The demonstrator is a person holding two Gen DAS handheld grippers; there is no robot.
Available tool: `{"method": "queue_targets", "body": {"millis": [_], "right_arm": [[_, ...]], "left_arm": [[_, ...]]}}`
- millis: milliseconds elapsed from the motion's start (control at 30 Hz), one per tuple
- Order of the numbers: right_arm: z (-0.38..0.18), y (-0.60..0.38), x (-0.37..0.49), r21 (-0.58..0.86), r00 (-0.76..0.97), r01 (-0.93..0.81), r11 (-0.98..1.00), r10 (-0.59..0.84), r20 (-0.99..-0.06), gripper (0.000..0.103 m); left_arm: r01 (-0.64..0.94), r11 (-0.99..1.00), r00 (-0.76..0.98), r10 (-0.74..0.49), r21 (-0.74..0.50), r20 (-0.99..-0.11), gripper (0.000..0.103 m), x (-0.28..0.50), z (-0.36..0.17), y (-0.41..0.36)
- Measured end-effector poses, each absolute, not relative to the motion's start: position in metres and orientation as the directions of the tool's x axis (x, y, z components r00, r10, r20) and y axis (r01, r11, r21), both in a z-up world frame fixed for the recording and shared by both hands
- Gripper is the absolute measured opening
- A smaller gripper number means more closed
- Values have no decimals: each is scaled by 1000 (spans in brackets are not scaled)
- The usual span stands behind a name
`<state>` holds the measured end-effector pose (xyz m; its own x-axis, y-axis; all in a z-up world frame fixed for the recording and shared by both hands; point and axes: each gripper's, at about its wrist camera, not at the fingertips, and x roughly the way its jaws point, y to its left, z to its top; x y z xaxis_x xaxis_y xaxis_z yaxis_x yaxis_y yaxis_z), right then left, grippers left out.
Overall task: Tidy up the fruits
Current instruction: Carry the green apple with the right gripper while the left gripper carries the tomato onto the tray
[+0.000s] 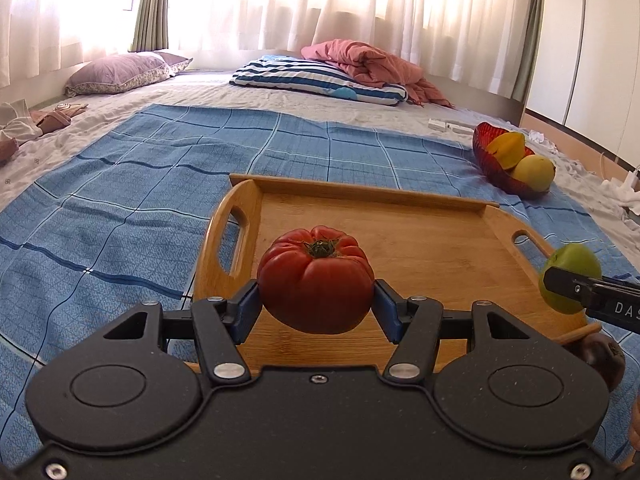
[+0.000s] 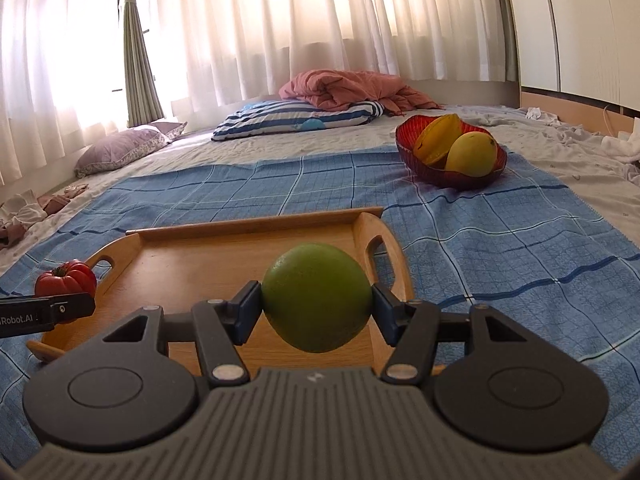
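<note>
Tongs: 2 | red tomato (image 1: 316, 280): 1 | green fruit (image 2: 317, 298): 1 | tray (image 1: 400, 216): 1

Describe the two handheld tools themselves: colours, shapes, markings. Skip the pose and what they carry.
Left tool: black body, two round discs, angular black linkage arms with silver pivot pins, blue pads on the fingers. Right tool: the same black discs, linkages and blue pads, but a ribbed grey centre plate. White lettering runs along each tool's side, only partly in view. No sleeve or cable is visible.

bg: purple pillow (image 1: 116, 72) | striped pillow (image 1: 316, 78) | pink blanket (image 1: 372, 64) | white curtains (image 1: 320, 0)
</note>
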<state>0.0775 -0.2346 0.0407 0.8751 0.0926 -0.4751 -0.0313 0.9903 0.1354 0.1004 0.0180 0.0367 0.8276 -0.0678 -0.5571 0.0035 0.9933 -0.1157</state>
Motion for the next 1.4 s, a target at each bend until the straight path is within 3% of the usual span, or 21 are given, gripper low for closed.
{"method": "queue_targets", "body": {"millis": [533, 1400], "right_arm": [[20, -226, 106, 148, 822, -17, 989, 98, -561, 62], [19, -230, 104, 170, 824, -17, 985, 111, -555, 62]], "left_arm": [[-14, 995, 801, -47, -97, -597, 57, 116, 17, 16], [-20, 996, 788, -40, -92, -615, 58, 121, 9, 17]]}}
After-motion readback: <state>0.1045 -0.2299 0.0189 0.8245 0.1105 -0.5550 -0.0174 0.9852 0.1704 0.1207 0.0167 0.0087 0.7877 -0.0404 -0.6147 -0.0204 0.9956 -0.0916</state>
